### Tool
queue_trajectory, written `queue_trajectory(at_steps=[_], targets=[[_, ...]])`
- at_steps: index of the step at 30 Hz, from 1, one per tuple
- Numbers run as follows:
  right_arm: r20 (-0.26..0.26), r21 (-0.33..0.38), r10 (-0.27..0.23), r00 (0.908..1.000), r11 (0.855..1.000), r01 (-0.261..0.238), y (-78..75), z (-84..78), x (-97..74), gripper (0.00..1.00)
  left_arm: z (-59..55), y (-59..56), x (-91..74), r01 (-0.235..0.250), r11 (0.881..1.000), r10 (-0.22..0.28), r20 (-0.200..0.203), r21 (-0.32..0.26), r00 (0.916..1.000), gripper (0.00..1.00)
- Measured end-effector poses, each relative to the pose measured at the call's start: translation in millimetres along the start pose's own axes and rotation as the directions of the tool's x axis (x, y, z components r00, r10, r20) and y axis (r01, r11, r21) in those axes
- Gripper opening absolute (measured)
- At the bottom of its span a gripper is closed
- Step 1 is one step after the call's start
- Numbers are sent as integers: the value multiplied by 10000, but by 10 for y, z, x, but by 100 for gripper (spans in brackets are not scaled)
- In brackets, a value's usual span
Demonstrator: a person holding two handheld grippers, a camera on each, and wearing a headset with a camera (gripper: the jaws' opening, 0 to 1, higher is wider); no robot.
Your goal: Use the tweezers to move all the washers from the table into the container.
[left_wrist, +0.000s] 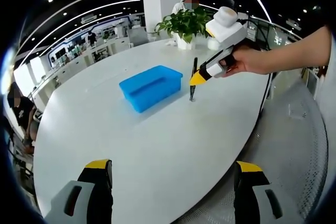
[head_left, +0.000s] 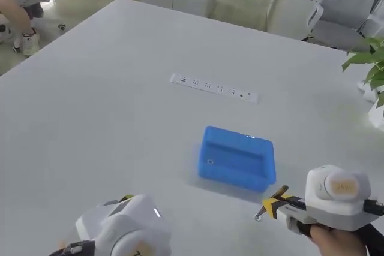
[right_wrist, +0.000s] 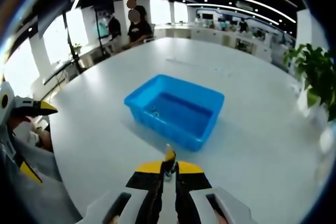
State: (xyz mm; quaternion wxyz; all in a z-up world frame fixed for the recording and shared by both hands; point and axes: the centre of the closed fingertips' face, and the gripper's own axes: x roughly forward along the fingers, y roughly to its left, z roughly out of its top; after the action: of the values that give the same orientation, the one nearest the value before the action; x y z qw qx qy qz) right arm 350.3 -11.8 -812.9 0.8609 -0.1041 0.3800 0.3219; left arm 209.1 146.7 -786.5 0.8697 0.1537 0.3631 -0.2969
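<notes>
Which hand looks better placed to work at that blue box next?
Right. The right gripper is shut on the tweezers, whose tips point down beside the blue container. The left gripper is open, holds nothing and sits farther from it.

In the head view the bottom edge cuts off the left gripper (head_left: pixel 127 208), its jaws hidden under its body. The tweezers (head_left: pixel 270 208) blur at the tip, where a speck (head_left: pixel 258 217) may be a washer. Bits (right_wrist: pixel 153 110) in the container (right_wrist: pixel 173 127) are too small to name.
</notes>
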Motion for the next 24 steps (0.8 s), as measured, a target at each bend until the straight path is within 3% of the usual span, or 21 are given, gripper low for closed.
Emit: queue_trajectory(at_steps=[11, 15, 24], targets=[[341, 98, -1, 9994, 10000, -3, 0, 149, -90, 4, -2, 20, -3, -48, 10000, 48, 13, -44, 10000, 99], [696, 356, 54, 9976, 9993, -79, -10, 280, -142, 4, -14, 3, 3, -6, 10000, 6, -28, 0, 10000, 99], [1423, 220, -36, 9898, 9998, 5, -35, 600, -237, 4, -15, 3, 4, -9, 10000, 9, -40, 19, 10000, 99]])
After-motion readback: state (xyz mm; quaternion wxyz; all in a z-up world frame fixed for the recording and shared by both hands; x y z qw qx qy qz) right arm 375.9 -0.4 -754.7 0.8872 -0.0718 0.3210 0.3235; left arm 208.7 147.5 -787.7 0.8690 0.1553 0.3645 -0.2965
